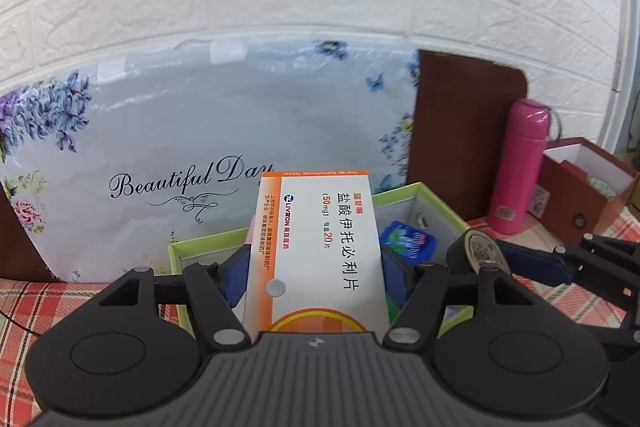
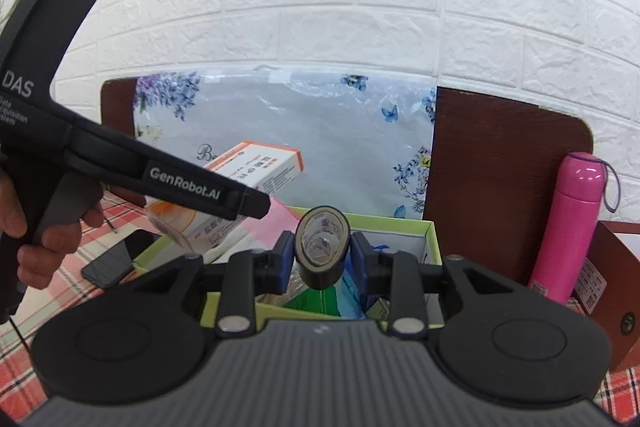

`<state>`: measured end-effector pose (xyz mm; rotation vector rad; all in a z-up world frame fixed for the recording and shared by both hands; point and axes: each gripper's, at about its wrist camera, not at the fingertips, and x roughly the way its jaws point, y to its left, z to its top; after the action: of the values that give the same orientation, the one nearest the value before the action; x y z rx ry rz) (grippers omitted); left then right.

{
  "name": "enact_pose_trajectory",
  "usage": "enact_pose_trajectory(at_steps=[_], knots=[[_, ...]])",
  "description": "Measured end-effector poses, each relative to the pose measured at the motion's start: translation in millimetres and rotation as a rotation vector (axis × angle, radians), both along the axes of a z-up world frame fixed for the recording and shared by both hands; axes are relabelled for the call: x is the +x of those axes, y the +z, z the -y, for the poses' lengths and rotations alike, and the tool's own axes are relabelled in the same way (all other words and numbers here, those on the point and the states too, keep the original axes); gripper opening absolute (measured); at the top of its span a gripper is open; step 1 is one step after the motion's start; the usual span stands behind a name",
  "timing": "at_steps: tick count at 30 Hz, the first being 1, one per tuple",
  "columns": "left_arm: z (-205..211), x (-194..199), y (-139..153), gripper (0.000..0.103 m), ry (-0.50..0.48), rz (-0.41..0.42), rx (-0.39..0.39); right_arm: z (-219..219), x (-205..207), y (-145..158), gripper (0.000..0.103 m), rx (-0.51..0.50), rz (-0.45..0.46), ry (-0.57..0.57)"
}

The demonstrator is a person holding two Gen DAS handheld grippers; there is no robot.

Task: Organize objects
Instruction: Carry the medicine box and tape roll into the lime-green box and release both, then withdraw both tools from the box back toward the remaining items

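My left gripper [image 1: 316,281] is shut on a white and orange medicine box [image 1: 320,227], its blue pads [image 1: 236,277] pressing both long sides. The medicine box is held above a green-rimmed open box [image 1: 418,189] with a blue packet [image 1: 408,239] inside. My right gripper [image 2: 322,251] is shut on a black tape roll [image 2: 322,247], held above the same green-rimmed box [image 2: 400,223]. In the right wrist view the medicine box [image 2: 264,167] hangs tilted at the left. The tape roll [image 1: 478,249] shows at the right of the left wrist view.
A pink flask [image 2: 568,223] and a red-brown open carton [image 1: 580,195] stand at the right. A dark phone [image 2: 116,259] lies left of the green box on the plaid cloth [image 1: 24,307]. A floral "Beautiful Day" sheet [image 1: 200,131] leans on the brick wall. A hand [image 2: 24,239] grips the left tool.
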<state>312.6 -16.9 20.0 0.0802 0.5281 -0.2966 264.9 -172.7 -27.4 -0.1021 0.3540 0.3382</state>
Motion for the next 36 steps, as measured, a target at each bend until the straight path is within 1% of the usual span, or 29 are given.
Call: enact_pose_trajectory(at_steps=[7, 10, 11, 12, 15, 17, 20, 22, 24, 27, 29, 34, 36], knots=[[-11, 24, -25, 0.068, 0.014, -0.037, 0.025, -13, 37, -28, 0.030, -0.005, -0.067, 0.010], [-16, 28, -32, 0.070, 0.027, -0.045, 0.004, -19, 46, -37, 0.030, -0.011, -0.091, 0.019], [-17, 29, -34, 0.076, 0.037, -0.052, 0.002, -20, 47, -40, 0.041, -0.014, -0.096, 0.025], [-18, 29, -36, 0.081, 0.053, -0.056, 0.008, -21, 48, -42, 0.061, -0.018, -0.096, 0.022], [-17, 26, -39, 0.082, 0.108, -0.039, 0.065, -19, 43, -45, 0.077, -0.028, -0.076, 0.004], [-18, 19, -38, 0.082, 0.137, -0.012, 0.081, -15, 38, -45, 0.084, -0.020, -0.075, -0.010], [-21, 9, -31, 0.082, 0.160, 0.001, 0.047, -11, 32, -41, 0.086, -0.001, -0.080, -0.021], [-22, 2, -25, 0.082, 0.158, 0.001, 0.024, -9, 26, -37, 0.091, 0.006, -0.075, -0.024], [-19, -8, -18, 0.082, 0.162, -0.001, 0.018, -7, 17, -31, 0.097, 0.012, -0.063, -0.032], [-15, -27, -8, 0.082, 0.178, -0.005, 0.013, -1, 0, -21, 0.101, 0.031, -0.047, -0.047], [-14, -42, -2, 0.083, 0.186, -0.006, 0.002, 4, -13, -14, 0.103, 0.050, -0.039, -0.057], [-10, -80, 7, 0.086, 0.187, 0.015, -0.018, 20, -48, -3, 0.103, 0.088, -0.032, -0.085], [-10, -95, 8, 0.089, 0.184, 0.022, -0.041, 26, -63, 0, 0.103, 0.101, -0.030, -0.092]])
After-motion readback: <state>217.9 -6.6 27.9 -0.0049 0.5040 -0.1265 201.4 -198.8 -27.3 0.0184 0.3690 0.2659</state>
